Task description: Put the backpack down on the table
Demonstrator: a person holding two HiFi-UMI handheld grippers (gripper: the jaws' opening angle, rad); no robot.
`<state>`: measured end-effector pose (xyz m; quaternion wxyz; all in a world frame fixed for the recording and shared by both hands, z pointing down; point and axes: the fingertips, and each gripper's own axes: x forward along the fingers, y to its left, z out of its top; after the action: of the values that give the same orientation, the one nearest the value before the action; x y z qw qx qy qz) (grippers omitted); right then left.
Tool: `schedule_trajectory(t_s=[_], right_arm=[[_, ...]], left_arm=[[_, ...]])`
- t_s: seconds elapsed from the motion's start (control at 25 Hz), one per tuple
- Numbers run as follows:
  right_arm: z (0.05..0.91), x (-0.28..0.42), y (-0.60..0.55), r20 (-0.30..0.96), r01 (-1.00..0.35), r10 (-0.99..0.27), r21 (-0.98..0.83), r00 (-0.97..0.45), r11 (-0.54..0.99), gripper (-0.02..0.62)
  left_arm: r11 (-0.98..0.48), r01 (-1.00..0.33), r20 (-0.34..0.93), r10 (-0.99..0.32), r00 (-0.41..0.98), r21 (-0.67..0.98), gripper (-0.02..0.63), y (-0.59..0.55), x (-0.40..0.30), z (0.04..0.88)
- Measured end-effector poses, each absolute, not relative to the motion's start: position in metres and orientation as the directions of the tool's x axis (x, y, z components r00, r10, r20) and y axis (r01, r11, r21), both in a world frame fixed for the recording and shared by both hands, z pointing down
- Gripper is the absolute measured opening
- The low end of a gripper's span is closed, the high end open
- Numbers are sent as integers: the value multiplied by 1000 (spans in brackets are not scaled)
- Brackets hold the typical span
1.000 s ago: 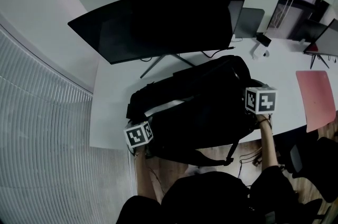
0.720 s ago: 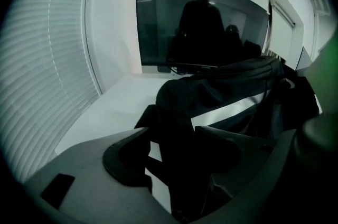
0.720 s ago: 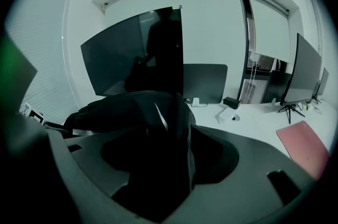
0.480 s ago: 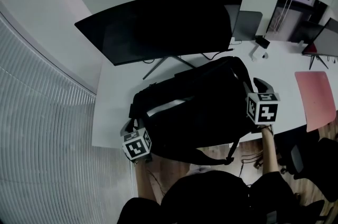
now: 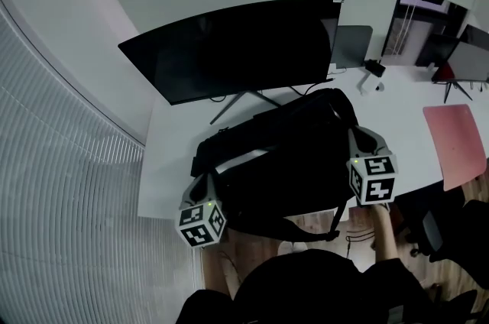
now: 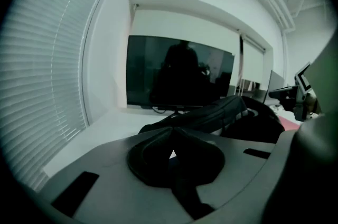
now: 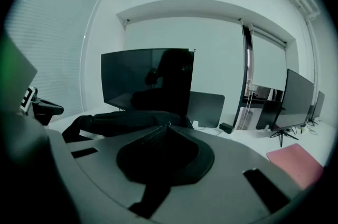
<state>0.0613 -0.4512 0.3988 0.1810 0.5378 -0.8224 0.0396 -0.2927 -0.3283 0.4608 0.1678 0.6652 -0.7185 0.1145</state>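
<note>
The black backpack [image 5: 283,162] lies on its side on the white table [image 5: 172,131], in front of the big monitor, with a strap hanging over the front edge. My left gripper [image 5: 202,179] hovers at the bag's left end; its jaws have closed, tips meeting with nothing between them. My right gripper [image 5: 357,133] is beside the bag's right end, also shut and empty. In the left gripper view the closed tips [image 6: 171,130] point over the backpack [image 6: 232,114]. The right gripper view shows its tips [image 7: 168,127] together, the backpack [image 7: 121,122] beyond them to the left.
A wide curved monitor [image 5: 237,43] stands on the table behind the bag. A grey laptop [image 5: 353,46] and small gadgets sit at the back right, a pink folder [image 5: 454,143] at the right edge. Window blinds [image 5: 69,185] line the left side.
Both grippers have drawn away from the backpack's sides, toward the person and upward, and their jaws went from open to shut. The backpack stays put on the table.
</note>
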Motion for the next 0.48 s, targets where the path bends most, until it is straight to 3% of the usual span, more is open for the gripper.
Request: schedule_trajectory(t_s=[0.48], right_arm=[[354, 64, -403, 65, -880, -878, -13, -474, 474, 12]], left_arm=[[-5, -999, 194, -981, 14, 50, 15, -308, -260, 397]])
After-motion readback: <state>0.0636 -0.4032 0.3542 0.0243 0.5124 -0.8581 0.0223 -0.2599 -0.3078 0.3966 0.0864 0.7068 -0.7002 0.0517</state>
